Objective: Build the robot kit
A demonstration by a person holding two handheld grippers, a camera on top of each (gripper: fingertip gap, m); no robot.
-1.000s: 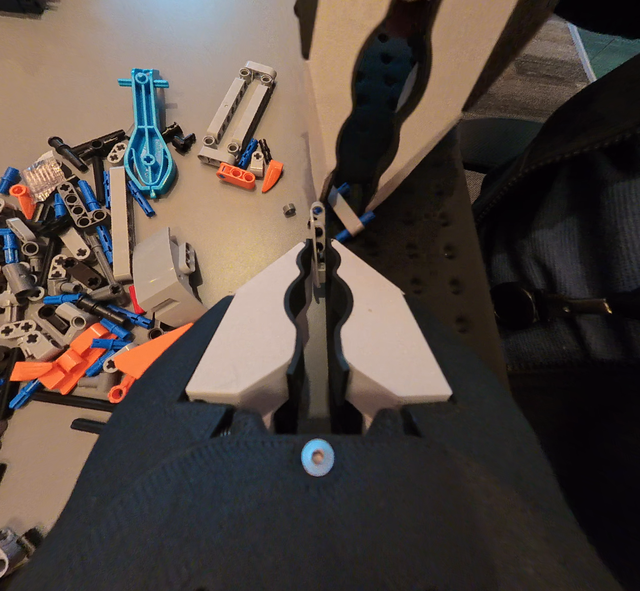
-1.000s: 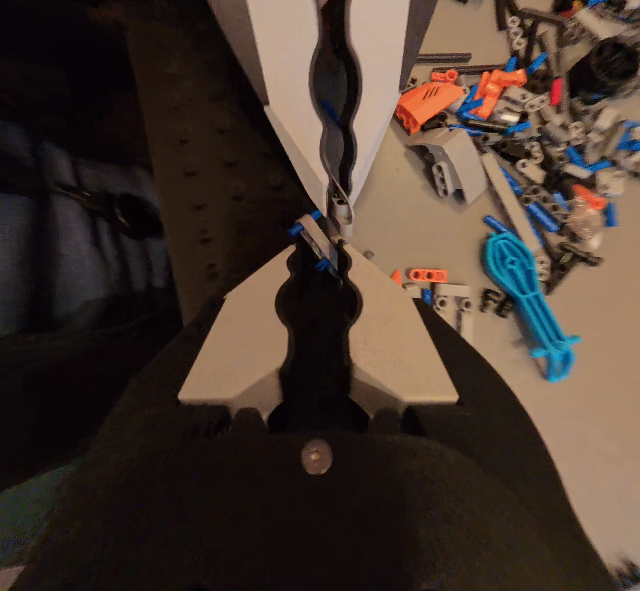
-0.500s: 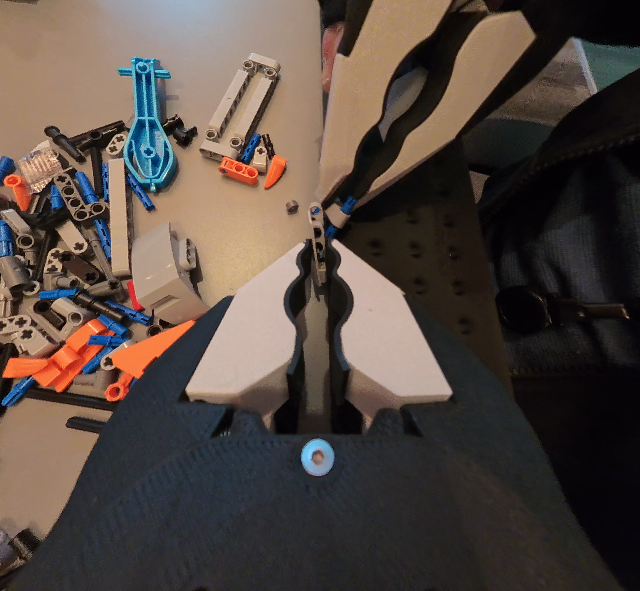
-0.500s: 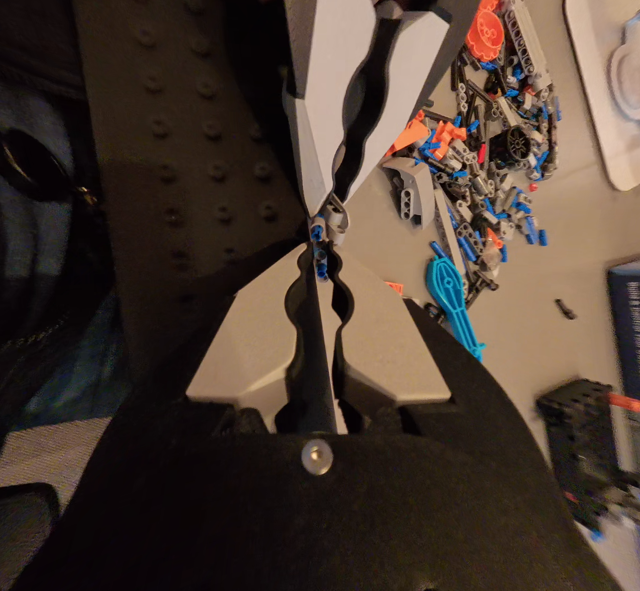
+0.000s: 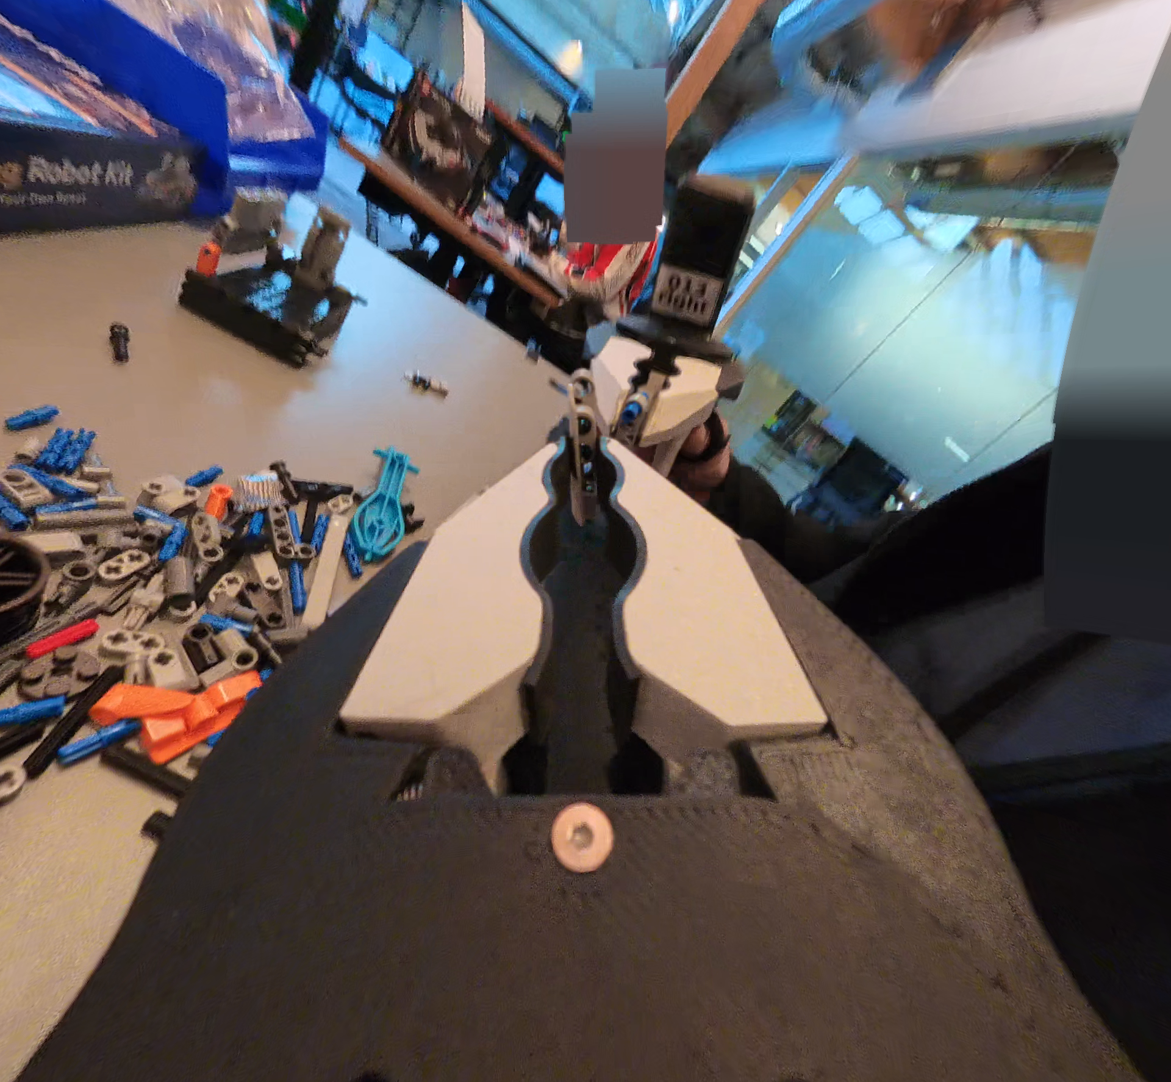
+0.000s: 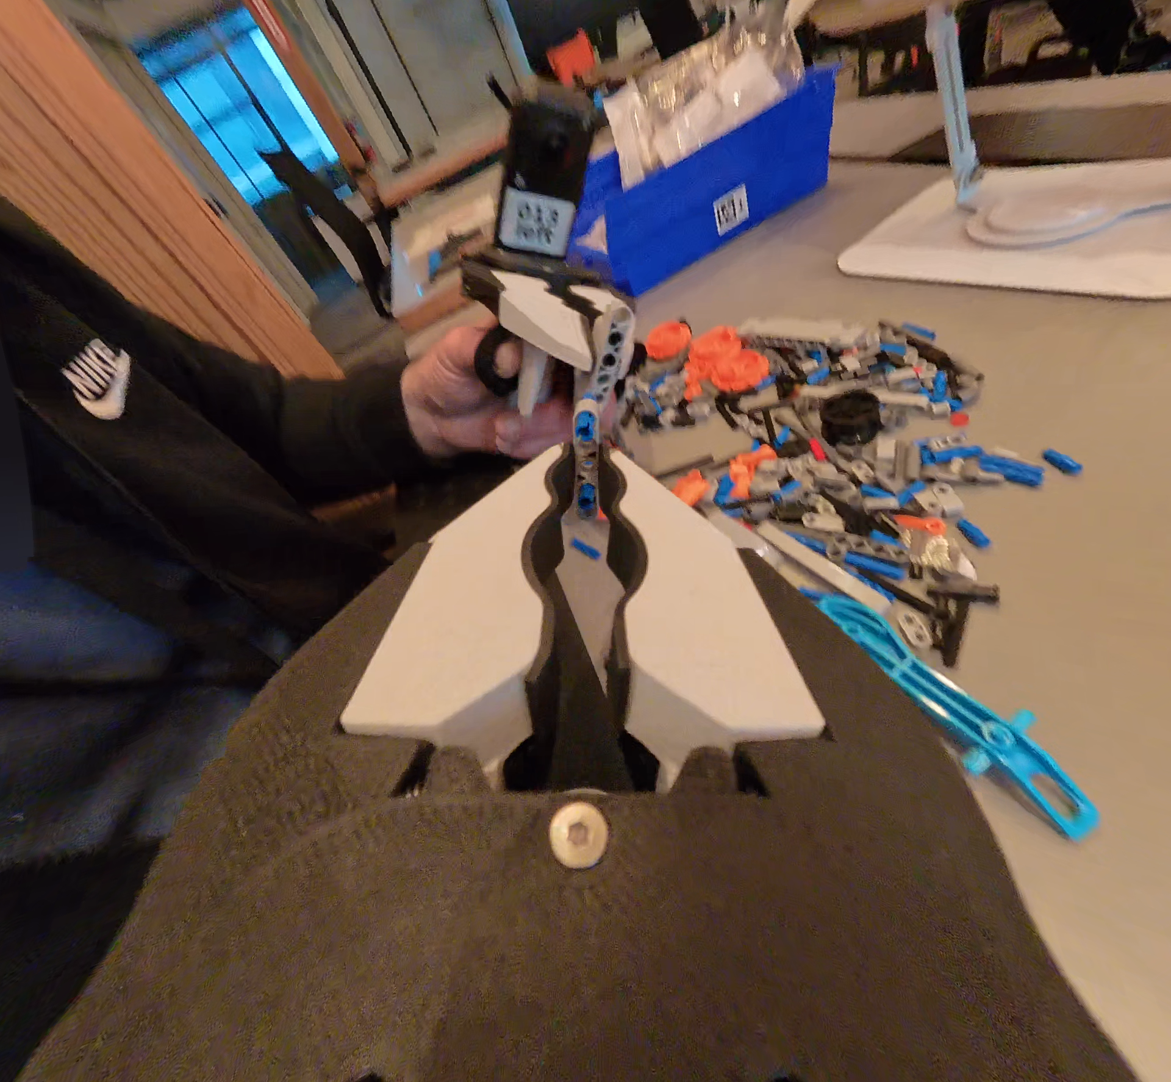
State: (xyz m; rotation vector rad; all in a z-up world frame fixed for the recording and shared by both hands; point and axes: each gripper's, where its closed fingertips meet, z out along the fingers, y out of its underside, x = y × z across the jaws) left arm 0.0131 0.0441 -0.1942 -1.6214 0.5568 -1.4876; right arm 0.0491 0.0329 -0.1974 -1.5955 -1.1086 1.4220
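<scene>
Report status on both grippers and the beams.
Left gripper shut on a grey beam. Right gripper shut on a pinned beam. Beams meet in the air above the table. Parts pile lies clear.

White lettering is showing on the side of a dark blue box [image 5: 82, 177] at the table's far left; wording not transcribed. A white tag [image 5: 687, 291] with black characters is sitting on a black camera housing [image 5: 706, 228]. A second white tag [image 6: 532, 224] is facing the right wrist view. A white code sticker [image 6: 729, 209] is sitting on a blue bin [image 6: 779, 158]. A white logo [image 6: 95, 383] is showing on a black sleeve [image 6: 222, 418].
</scene>
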